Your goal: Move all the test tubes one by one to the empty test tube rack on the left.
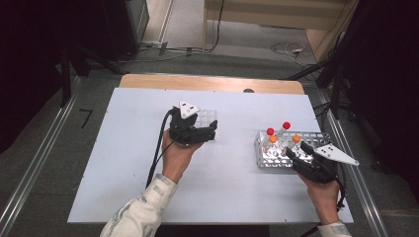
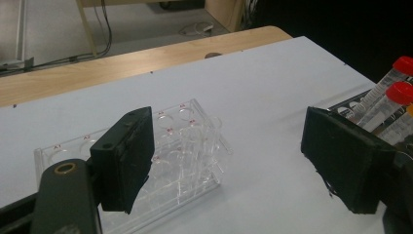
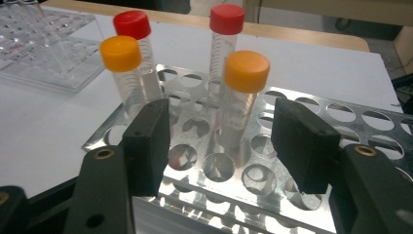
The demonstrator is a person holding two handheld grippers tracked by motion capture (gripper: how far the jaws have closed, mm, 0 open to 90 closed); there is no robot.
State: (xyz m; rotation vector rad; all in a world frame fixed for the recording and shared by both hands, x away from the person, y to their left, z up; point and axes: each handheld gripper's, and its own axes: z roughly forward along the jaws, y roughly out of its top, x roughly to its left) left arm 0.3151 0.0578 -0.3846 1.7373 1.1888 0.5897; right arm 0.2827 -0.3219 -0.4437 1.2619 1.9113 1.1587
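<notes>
On the white table (image 1: pixel 148 163), a clear acrylic rack (image 1: pixel 206 117) (image 2: pixel 185 146) stands empty just beyond my left gripper (image 1: pixel 213 130) (image 2: pixel 229 134). The left jaws are open with nothing between them. At the right, a perforated metal rack (image 1: pixel 269 159) (image 3: pixel 311 122) holds two red-capped tubes (image 1: pixel 270 131) (image 3: pixel 132 24) and two orange-capped tubes (image 1: pixel 296 138) (image 3: pixel 246 70), all upright. My right gripper (image 1: pixel 298 150) (image 3: pixel 224 124) hovers over the metal rack's near side. It is open, and the nearer orange-capped tube stands just ahead of the gap, untouched.
The table's wooden far edge (image 1: pixel 212 83) shows behind the white top. Metal rails (image 1: pixel 34 163) run along both sides of the table. Cables (image 1: pixel 286 48) lie on the floor beyond. Bare table surface stretches between the two racks and toward the front.
</notes>
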